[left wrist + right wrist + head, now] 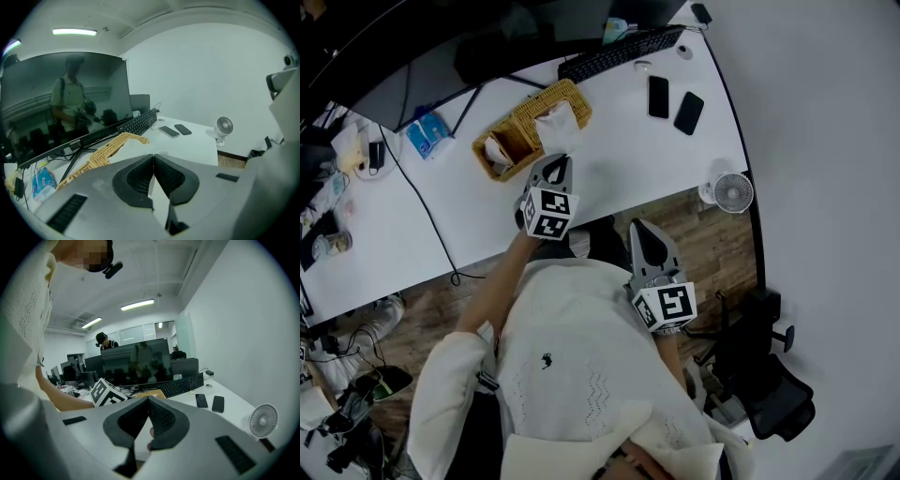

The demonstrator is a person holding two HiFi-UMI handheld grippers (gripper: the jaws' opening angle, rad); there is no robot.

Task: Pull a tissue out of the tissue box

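Left gripper (555,161): jaws shut tip to tip, nothing visible between the pads, tips just short of the wicker tissue box (517,142), which lies on the white table (609,150) at its 11 o'clock with a white tissue (553,120) standing out of the slot. Right gripper (148,400): jaws also closed and empty, off the table's near edge, at 4 o'clock from the left one. Legible writing: "coocaa" on the lower bezel of the monitor (65,103); blue packet (428,134) print unreadable.
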